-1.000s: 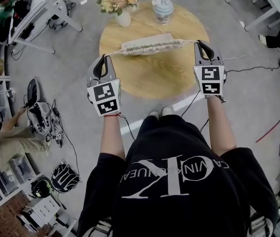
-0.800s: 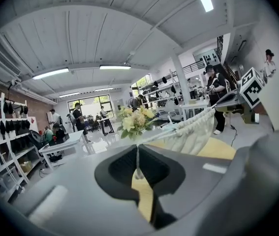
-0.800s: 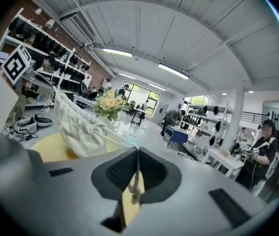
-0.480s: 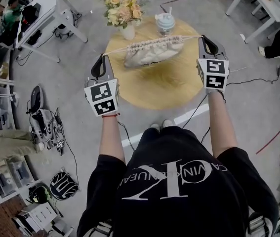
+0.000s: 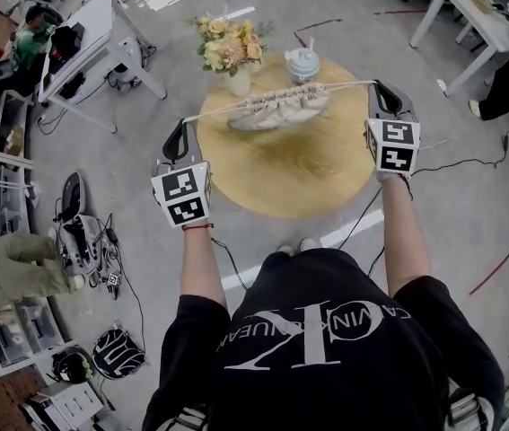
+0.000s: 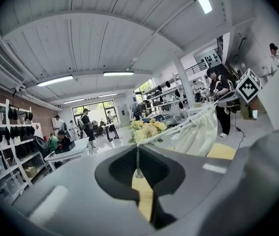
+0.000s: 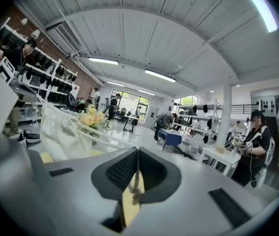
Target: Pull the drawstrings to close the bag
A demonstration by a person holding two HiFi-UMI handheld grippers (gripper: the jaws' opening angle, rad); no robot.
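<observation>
A cream cloth drawstring bag (image 5: 281,108) hangs in the air over the round wooden table (image 5: 308,164), its mouth gathered into tight pleats. My left gripper (image 5: 180,129) is shut on the left drawstring (image 5: 215,110), which runs taut to the bag. My right gripper (image 5: 382,91) is shut on the right drawstring (image 5: 348,85). In the left gripper view the cord (image 6: 169,130) leads to the bag (image 6: 196,132) at the right. In the right gripper view the knotted cord end (image 7: 135,193) sits between the jaws and the bag (image 7: 63,132) hangs at the left.
A vase of yellow flowers (image 5: 230,50) and a lidded jar (image 5: 302,63) stand at the table's far edge, just behind the bag. White desks (image 5: 101,39) stand at the left and far right. Gear and helmets (image 5: 115,348) lie on the floor at the left.
Both grippers have lifted and moved away from me with the cords. The bag has risen off the table top and now hangs between them, its mouth drawn tighter.
</observation>
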